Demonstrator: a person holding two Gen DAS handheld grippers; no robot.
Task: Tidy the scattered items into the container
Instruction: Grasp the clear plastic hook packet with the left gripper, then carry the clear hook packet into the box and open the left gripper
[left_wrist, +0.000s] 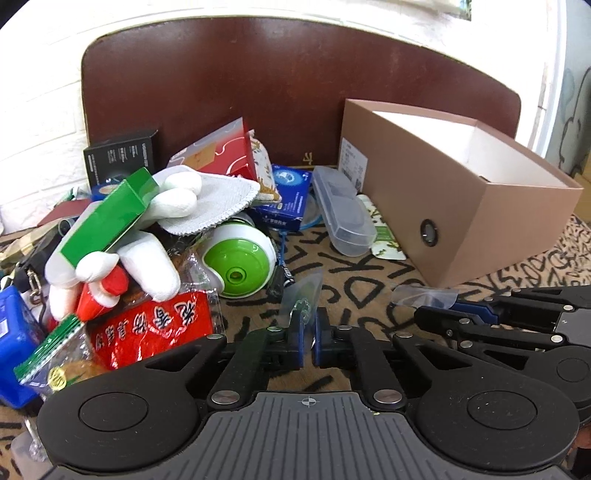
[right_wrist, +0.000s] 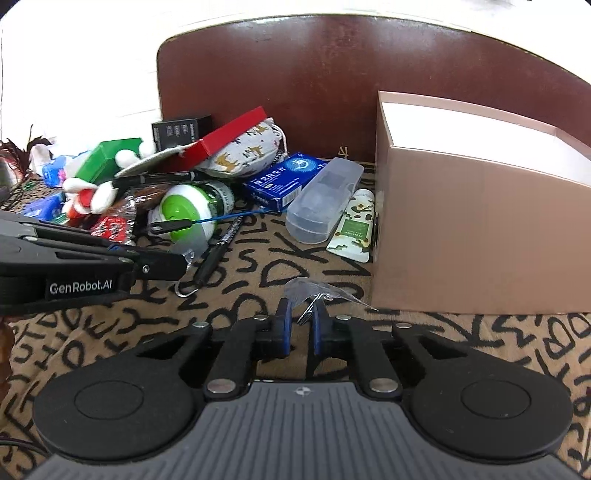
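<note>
Sideways, "GenRobot.AI" marks the left claw (right_wrist: 184, 258) (each claw pinches a clear packet (right_wrist: 317, 290)).

Both the left gripper (left_wrist: 309, 326) and the right gripper (right_wrist: 302, 314) are matte black linkages with blue finger pads (left_wrist: 300, 334), round silver pivot screws and a ribbed grey base bearing a small crosshair mark. White "GenRobot.AI" lettering runs along the left gripper's side at the right-wrist frame's left edge.

Both cameras sit low over the patterned cloth (left_wrist: 343, 273), each looking forward along its own fingers toward the brown board (right_wrist: 332, 92). The left view faces the pile (left_wrist: 147, 229) closely; the right view stands beside the box (right_wrist: 480, 229). Both share the box and the clear case (left_wrist: 343, 210).
</note>
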